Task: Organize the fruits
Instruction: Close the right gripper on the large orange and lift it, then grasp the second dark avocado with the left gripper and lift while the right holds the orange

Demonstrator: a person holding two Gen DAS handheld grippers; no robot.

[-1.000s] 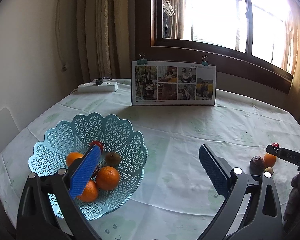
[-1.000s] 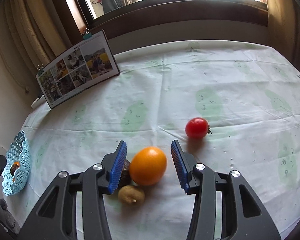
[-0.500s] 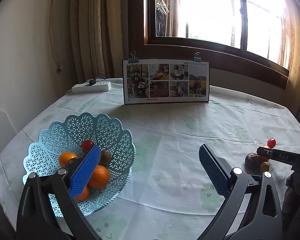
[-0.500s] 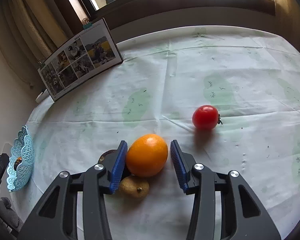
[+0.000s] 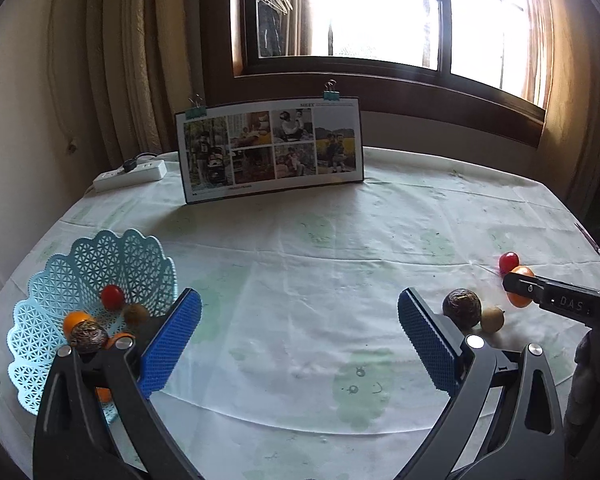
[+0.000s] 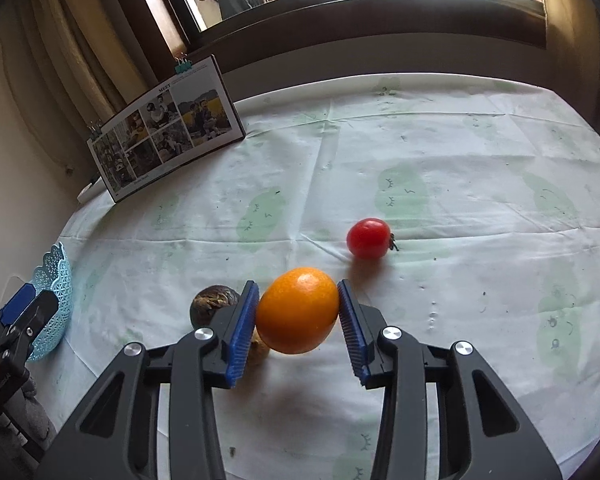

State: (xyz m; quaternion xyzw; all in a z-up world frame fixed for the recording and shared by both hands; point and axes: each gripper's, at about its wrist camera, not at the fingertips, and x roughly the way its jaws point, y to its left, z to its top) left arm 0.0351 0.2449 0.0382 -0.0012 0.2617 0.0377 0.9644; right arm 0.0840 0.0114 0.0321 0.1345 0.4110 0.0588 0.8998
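My right gripper [image 6: 297,300] is shut on an orange [image 6: 298,312], both blue pads pressed against its sides, held just above the tablecloth. A red tomato [image 6: 369,238] lies beyond it to the right. A dark wrinkled fruit [image 6: 210,305] and a small brown fruit [image 6: 260,350] sit just left of the orange. In the left wrist view my left gripper [image 5: 300,336] hangs open over bare cloth. The blue lattice basket [image 5: 140,256] stands to its left with a tomato [image 5: 112,297], an orange [image 5: 75,320] and other fruit.
A clipped photo board [image 5: 272,150] stands upright at the back of the round table. A white power strip [image 5: 130,174] lies at the back left. Curtains and a window close off the far side. The table edge runs close on the right.
The right gripper's pads have closed onto the orange and raised it slightly. The left gripper has drawn back from the basket and swung right, so the basket now sits further left.
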